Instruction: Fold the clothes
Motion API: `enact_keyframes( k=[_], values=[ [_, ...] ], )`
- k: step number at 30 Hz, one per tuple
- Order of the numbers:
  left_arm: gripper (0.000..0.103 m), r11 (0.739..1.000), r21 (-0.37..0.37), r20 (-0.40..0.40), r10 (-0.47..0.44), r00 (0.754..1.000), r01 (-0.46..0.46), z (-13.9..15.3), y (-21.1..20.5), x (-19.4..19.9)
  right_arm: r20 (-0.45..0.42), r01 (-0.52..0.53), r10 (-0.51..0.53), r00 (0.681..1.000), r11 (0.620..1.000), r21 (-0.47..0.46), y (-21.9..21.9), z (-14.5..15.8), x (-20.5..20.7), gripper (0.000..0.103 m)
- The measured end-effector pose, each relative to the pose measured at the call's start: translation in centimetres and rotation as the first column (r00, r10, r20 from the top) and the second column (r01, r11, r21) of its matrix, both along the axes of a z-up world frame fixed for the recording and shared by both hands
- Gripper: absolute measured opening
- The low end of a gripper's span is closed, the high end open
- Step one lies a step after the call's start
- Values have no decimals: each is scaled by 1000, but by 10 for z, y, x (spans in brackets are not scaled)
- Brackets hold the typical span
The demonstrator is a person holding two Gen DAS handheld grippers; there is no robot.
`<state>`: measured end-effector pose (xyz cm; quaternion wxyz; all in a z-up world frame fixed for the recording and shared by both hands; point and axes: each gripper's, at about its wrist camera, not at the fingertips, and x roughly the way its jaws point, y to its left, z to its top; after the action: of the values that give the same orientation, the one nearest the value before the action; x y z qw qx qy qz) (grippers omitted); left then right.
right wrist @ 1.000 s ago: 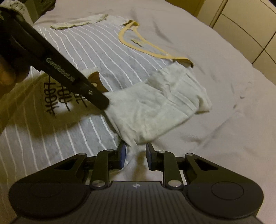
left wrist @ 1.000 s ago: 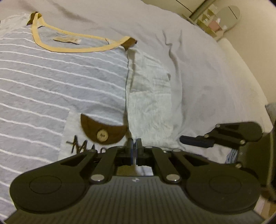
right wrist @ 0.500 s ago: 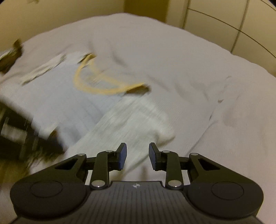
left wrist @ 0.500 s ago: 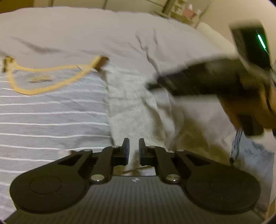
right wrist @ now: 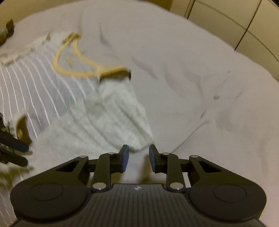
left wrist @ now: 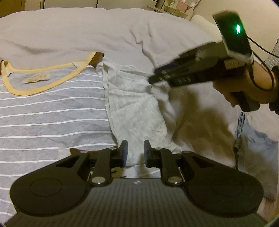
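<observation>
Striped shirt point(left wrist: 52, 111) flat on bed point(left wrist: 122, 31), pale sleeve point(left wrist: 136, 111) turned in ahead of left gripper point(left wrist: 135, 153); fingers opening, empty. Right gripper point(right wrist: 138, 157) closing, empty, at sleeve end. Main folds remain.

Grey bedsheet point(left wrist: 122, 31), wrinkled; shelf point(left wrist: 174, 8) behind; cupboard doors point(right wrist: 244, 26).

The left gripper point(left wrist: 135, 151), shut a second ago, is opening over the folded sleeve point(left wrist: 134, 108), while the right gripper point(right wrist: 139, 155) now hangs beyond the sleeve's outer edge, closing on nothing.
</observation>
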<state>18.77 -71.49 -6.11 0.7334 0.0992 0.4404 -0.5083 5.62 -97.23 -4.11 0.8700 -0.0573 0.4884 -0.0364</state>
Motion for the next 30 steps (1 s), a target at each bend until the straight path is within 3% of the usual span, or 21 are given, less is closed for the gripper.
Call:
enact_keyframes(
  k=[6, 8, 14, 17, 22, 26, 30],
  values=[
    [14, 991, 53, 0, -126, 992, 125, -22, -29, -28, 33, -122, 119, 992, 987, 103, 15, -9, 35, 28],
    [14, 991, 52, -6, -121, 993, 122, -24, -30, -33, 18, -92, 91, 996, 984, 151, 10, -22, 35, 28],
    [14, 987, 43, -32, -155, 987, 156, -16, -13, -45, 31, 15, -19, 999, 992, 123, 6, -10, 2, 29],
    [14, 989, 41, -32, -138, 990, 139, -12, -4, -52, 65, -20, 13, 998, 993, 118, 22, 0, -9, 28],
    [15, 997, 37, -15, -74, 997, 75, 0, 11, -55, 87, -75, 67, 994, 993, 88, 40, -10, 18, 28],
    [17, 998, 55, 13, -20, 1000, 20, 5, 27, -54, 60, -12, 3, 998, 990, 142, 26, -33, 45, 28],
    [23, 993, 104, 81, 44, 996, -52, 16, 58, -55, 90, 7, -19, 996, 990, 138, 35, -21, 25, 29]
  ],
)
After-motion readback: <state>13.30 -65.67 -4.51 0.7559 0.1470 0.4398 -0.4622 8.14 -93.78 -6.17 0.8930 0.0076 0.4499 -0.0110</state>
